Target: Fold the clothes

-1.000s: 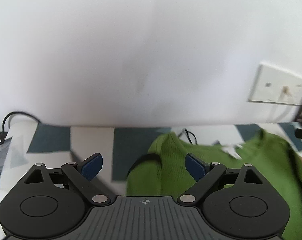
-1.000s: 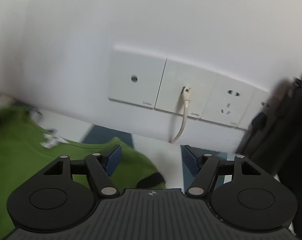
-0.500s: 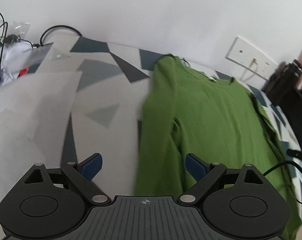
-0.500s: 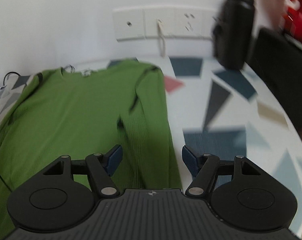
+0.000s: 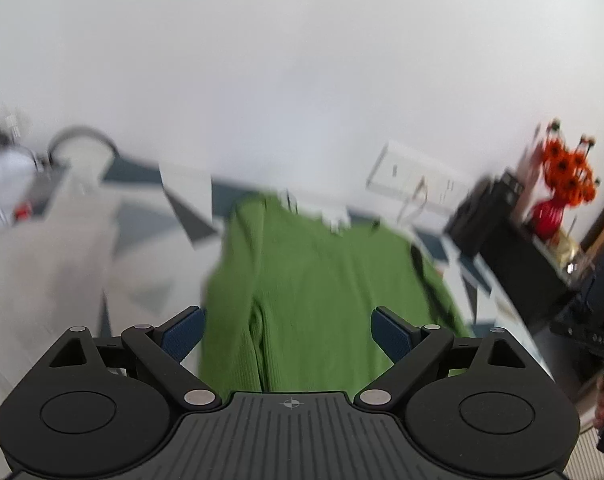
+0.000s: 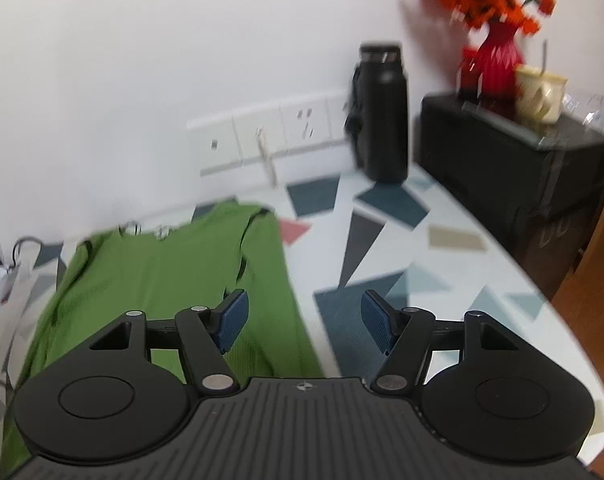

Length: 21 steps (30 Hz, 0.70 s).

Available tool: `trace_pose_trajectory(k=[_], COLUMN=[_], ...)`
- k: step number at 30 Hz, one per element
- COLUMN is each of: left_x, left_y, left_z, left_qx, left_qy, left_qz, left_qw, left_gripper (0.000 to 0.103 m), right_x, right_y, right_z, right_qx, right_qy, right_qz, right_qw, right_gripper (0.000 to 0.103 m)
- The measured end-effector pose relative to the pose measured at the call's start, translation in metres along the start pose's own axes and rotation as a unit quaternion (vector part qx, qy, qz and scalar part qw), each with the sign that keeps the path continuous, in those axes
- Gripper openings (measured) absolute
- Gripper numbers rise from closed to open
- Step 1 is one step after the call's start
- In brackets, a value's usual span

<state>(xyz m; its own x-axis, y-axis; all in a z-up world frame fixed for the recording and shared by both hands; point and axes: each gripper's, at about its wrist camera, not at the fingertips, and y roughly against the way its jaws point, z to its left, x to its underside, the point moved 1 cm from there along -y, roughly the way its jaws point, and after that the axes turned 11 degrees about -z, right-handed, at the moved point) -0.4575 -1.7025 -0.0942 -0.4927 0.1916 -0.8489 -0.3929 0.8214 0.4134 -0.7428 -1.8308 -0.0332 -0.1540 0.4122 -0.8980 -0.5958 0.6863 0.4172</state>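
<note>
A green long-sleeved knit top [image 5: 322, 280] lies flat on the table, collar toward the wall, both sleeves folded in over the body. The right wrist view shows the same green top [image 6: 162, 280] at the left. My left gripper [image 5: 288, 332] hangs open above the top's near part, nothing between its blue pads. My right gripper [image 6: 304, 322] stands open above the top's right edge and the bare tablecloth, holding nothing.
The tablecloth [image 6: 382, 248] is white with dark triangles. A black flask [image 6: 382, 112] stands by the wall sockets [image 6: 270, 132]. A black box [image 6: 514, 160] at the right carries a red vase of orange flowers [image 6: 498, 56] and a cup [image 6: 540, 94]. Cables and bags [image 5: 6, 184] lie far left.
Both grippers have pulled back from the wall and risen. A second ago only the collar end showed close up; now nearly the whole top is in view.
</note>
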Motion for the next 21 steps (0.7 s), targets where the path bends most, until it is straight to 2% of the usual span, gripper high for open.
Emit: trace_pose_trajectory(k=[4,8,10,11,13,14,16,18,20,21], left_x=[-0.028,-0.030,-0.015,-0.006,0.017,0.028,0.052,0.070,0.082,0.084], left_y=[0.012,-0.003,-0.022,-0.032,-0.055,-0.067,-0.092,-0.113,-0.127,-0.130], left_z=[0.010,0.013,0.007,0.004,-0.006,-0.011,-0.020,-0.024,-0.025,-0.026], left_qx=[-0.015,-0.032,-0.023,-0.017,-0.010,-0.011,-0.018,-0.039,-0.061,-0.065], left_qy=[0.026,0.020,0.011,0.006,-0.008,-0.019,-0.040,-0.067,-0.085,-0.092], left_qz=[-0.037,-0.029,0.003,0.021,0.065,0.086,0.128,0.151,0.163,0.155], left_qw=[0.9989,0.9989,0.9997,0.9996,0.9978,0.9960,0.9909,0.9855,0.9811,0.9814], left_gripper=[0.091,0.092,0.084,0.077,0.066,0.060,0.059,0.060,0.061,0.064], right_x=[-0.023,-0.038,-0.031,-0.023,-0.003,0.008,0.032,0.053,0.067,0.072], right_y=[0.012,0.007,-0.009,-0.018,-0.042,-0.055,-0.082,-0.103,-0.118,-0.123], right_z=[-0.002,0.002,0.007,0.012,0.023,0.029,0.044,0.058,0.069,0.073], right_qx=[0.006,-0.017,-0.029,-0.036,-0.051,-0.058,-0.070,-0.073,-0.065,-0.063], right_qy=[0.006,-0.011,-0.011,-0.006,0.007,0.012,0.019,0.035,0.054,0.060], right_qz=[-0.030,-0.047,-0.027,-0.014,0.018,0.037,0.078,0.104,0.115,0.119], right_qw=[1.000,0.999,0.999,0.999,0.999,0.998,0.994,0.991,0.990,0.989], right_gripper=[0.064,0.064,0.063,0.061,0.048,0.044,0.040,0.040,0.040,0.040])
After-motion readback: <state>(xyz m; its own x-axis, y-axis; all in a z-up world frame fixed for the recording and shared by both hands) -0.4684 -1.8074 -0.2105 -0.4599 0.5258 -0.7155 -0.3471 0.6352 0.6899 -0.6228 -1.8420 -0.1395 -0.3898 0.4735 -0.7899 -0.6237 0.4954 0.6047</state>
